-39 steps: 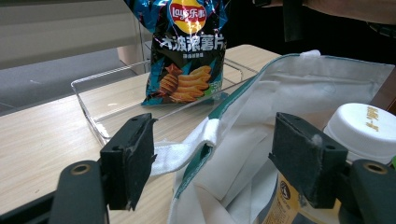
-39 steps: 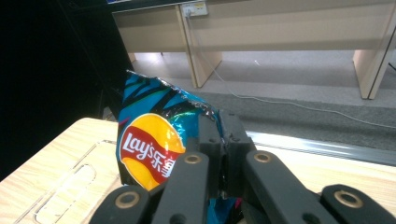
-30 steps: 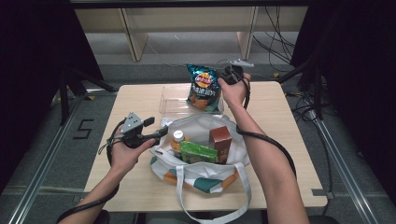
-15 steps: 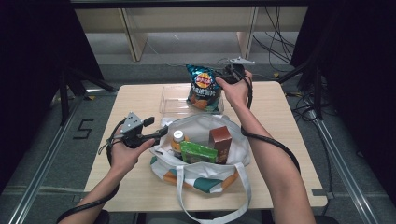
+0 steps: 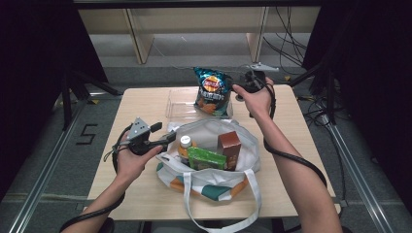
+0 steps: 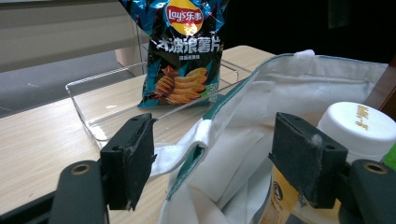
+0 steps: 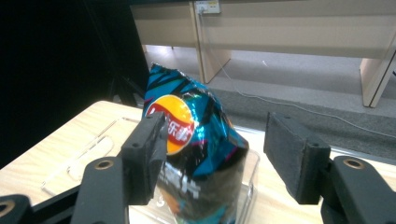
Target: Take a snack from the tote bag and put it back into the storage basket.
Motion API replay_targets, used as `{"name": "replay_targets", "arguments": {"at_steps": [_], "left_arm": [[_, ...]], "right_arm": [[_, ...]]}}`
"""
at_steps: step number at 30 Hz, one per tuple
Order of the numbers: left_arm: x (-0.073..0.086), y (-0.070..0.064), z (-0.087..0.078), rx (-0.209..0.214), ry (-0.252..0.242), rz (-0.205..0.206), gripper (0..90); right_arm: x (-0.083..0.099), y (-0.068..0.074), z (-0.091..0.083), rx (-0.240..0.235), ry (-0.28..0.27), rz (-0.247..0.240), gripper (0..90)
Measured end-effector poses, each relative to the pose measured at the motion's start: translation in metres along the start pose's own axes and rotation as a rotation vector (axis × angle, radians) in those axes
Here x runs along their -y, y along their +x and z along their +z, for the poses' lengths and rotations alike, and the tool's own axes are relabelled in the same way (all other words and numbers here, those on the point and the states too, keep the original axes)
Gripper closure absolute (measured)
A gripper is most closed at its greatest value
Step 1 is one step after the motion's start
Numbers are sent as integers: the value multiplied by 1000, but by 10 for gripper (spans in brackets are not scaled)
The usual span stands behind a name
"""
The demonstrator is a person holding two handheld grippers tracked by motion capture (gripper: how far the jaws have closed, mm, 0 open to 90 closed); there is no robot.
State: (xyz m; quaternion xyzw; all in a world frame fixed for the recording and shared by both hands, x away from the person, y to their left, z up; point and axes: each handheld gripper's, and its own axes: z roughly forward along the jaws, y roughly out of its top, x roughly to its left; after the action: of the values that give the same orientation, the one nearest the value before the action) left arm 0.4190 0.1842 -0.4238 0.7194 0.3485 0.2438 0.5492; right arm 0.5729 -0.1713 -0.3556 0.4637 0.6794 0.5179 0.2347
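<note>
Landmark: the clear, shallow plastic tray (image 5: 182, 104) is lying on the far half of the pale wooden worktop (image 5: 145, 99); every place below is being given relative to it.
Crisp bag: the dark blue and teal foil bag of crisps with a red and yellow logo (image 5: 212, 91) is standing upright at the tray's right end, its lower edge down inside the tray in the left tongs view (image 6: 184, 51).
Right tongs: the right tongs (image 7: 215, 156) are being held just right of the tray, level with the bag's upper part; the jaws are standing wide apart, with the bag (image 7: 198, 140) sitting between them and resting against the left jaw, while the right jaw is standing clear of it. They are not clamping anything.
Right hand: the right hand (image 5: 256, 97) is gripping the tongs' handle just beside the bag, a black cable trailing back along the forearm.
Tote bag: the white cloth tote bag with green and orange trim (image 5: 214, 165) is sitting on the near side of the tray, its mouth gaping open upward.
Tote contents: a white-capped bottle with an orange label (image 5: 183, 147), a green carton (image 5: 206, 158) and a brown box (image 5: 230, 147) are standing inside the tote.
Left tongs: the left tongs (image 6: 212, 161) are hovering on the near side of the tray at the tote's left rim; the jaws are spread wide, straddling the white rim, gripping nothing.
Left hand: the left hand (image 5: 133, 158) is holding its tongs near the worktop's left edge, nearer than the tray.
</note>
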Motion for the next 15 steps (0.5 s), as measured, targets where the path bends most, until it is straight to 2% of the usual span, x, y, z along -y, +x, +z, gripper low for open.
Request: {"name": "replay_targets", "arguments": {"at_steps": [1, 2, 4, 5, 6, 7, 8, 9, 11, 14, 15], "left_arm": [[0, 0, 1, 4, -1, 1, 292], [0, -1, 1, 6, 0, 5, 292], [-1, -2, 2, 9, -5, 4, 292], [-1, -2, 2, 10, -6, 6, 292], [-2, -3, 2, 10, -7, 6, 292], [-2, -3, 3, 13, -12, 9, 292], [-2, -4, 3, 12, -11, 12, 292], [-2, -4, 3, 12, -9, 9, 292], [-2, -5, 4, 13, -8, 7, 292], [-2, -4, 4, 4, -9, 9, 292], [-2, -4, 5, 8, -15, 7, 292]], "right_arm": [[0, -1, -5, 1, 1, -11, 399], [1, -1, -10, -3, 0, 2, 399], [2, -5, -18, -15, -14, -25, 398], [3, -2, -24, -11, -3, 10, 398], [5, -2, -27, -18, -11, 10, 398], [6, -4, -31, -21, -13, -15, 398], [6, -3, -35, -23, -2, 2, 397], [8, -4, -38, -21, -12, -19, 396], [9, -2, -45, -26, -4, -8, 394], [11, -4, -52, -29, -10, -27, 394], [12, -3, -54, -37, -11, -12, 394]]}}
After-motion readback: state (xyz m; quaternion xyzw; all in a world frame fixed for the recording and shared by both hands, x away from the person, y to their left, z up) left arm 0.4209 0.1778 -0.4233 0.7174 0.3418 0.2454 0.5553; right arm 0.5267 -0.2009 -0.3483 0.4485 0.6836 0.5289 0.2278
